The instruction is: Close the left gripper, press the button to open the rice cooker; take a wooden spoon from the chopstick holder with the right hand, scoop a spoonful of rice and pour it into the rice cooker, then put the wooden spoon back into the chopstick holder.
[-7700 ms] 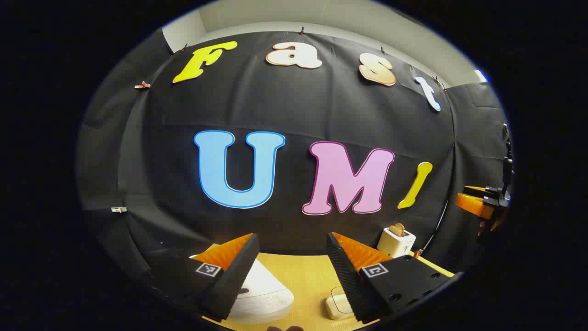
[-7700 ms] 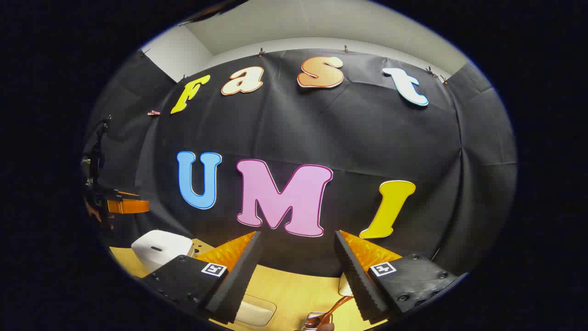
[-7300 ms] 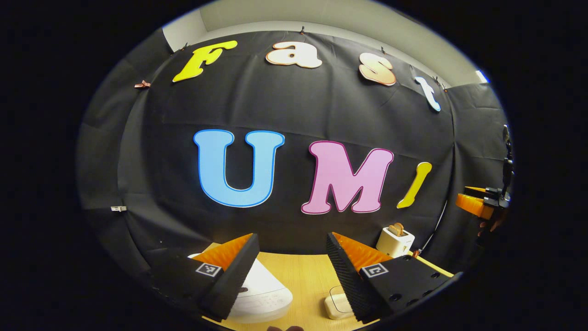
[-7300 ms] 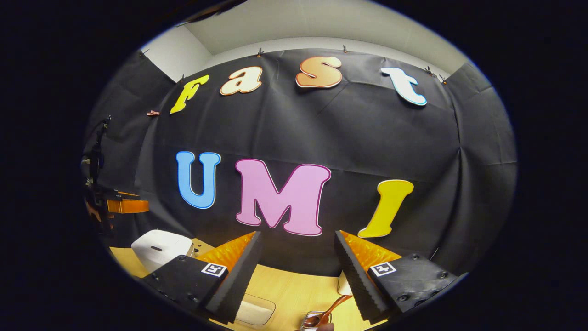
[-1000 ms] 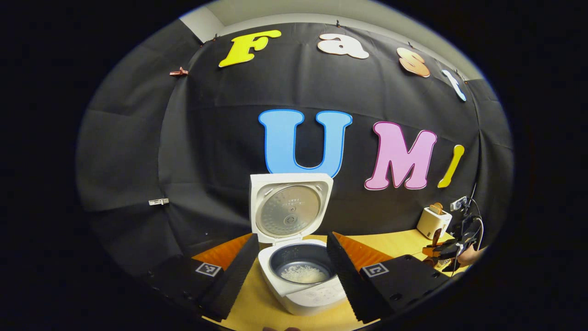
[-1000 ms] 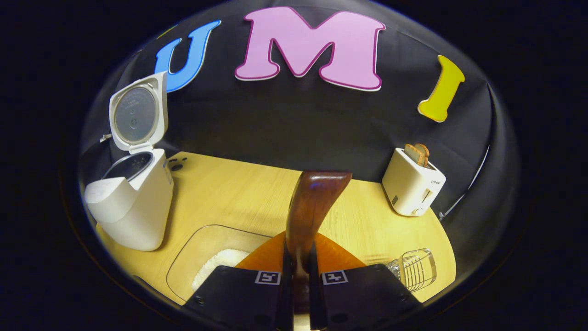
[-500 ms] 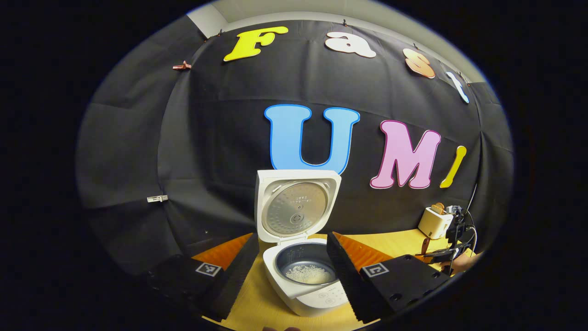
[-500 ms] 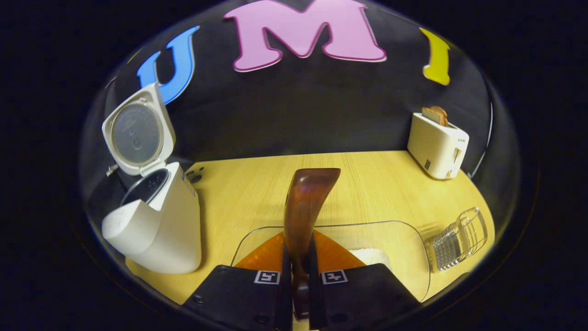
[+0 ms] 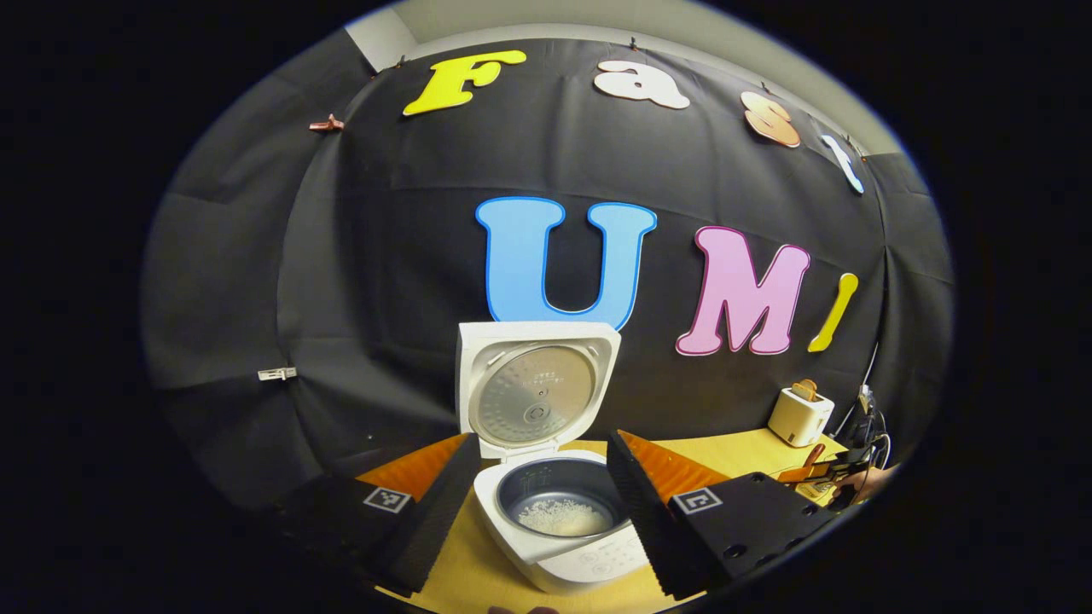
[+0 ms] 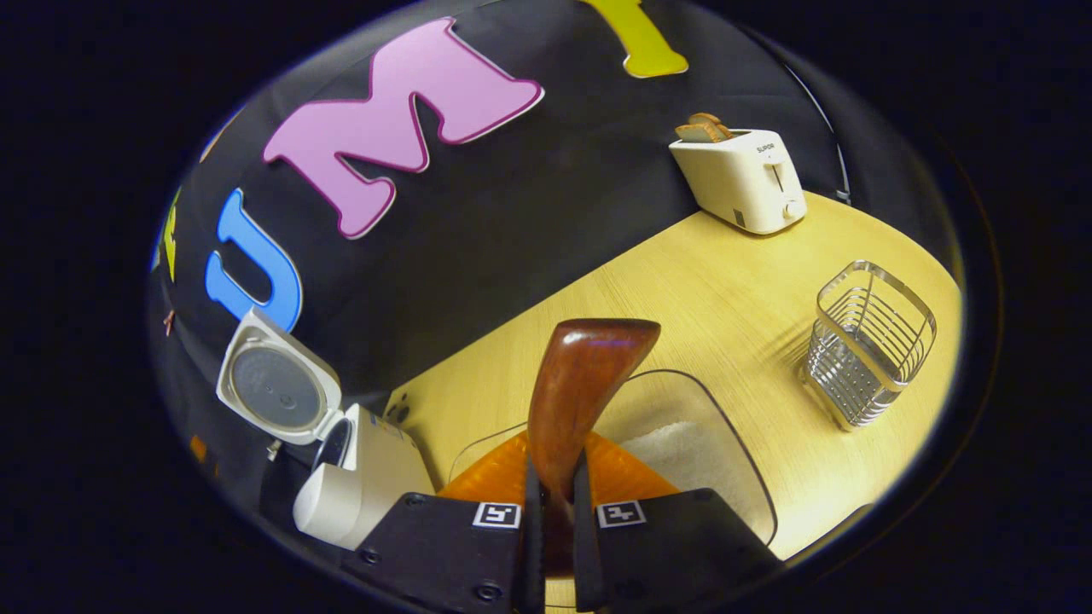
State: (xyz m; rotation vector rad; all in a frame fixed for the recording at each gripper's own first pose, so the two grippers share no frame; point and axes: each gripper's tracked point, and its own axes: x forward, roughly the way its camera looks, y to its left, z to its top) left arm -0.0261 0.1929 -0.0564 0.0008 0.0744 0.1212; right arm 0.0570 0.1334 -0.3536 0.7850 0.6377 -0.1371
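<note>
Left gripper view: left gripper [image 9: 539, 477] had its jaws spread wide, nothing between the fingers and nothing touched. Framed in the gap sat the white rice cooker [image 9: 554, 512] on the wooden table [image 9: 734, 448]. Its lid [image 9: 533, 392] stood upright, fully open, metal inner plate facing the camera. The dark inner pot [image 9: 554, 499] held a small patch of white rice [image 9: 559, 516] at the bottom. Far right, a white toaster [image 9: 799, 414] with bread in its slot stood near the booth wall. Just in front of it was the right gripper [image 9: 823, 472], small and at the edge, with a hand [image 9: 866, 482] behind it; jaw state there too small to read.

Right gripper view: right gripper [image 10: 554, 477] had its jaws nearly together, both fingers pressed on the handle of the wooden spoon [image 10: 580, 384]. The spoon stuck forward and up from the fingers, its broad dark-brown end over the clear plastic tray [image 10: 734, 477]. White rice [image 10: 674, 452] lay in the tray, just right of the spoon. Whether the spoon touched the rice: can't tell. The rice cooker [image 10: 358, 490] stood at lower left, lid [image 10: 277, 388] up. The wire chopstick holder [image 10: 866, 341] stood upright at the right, well apart from the spoon. The toaster [image 10: 742, 175] sat at the table's far edge.
</note>
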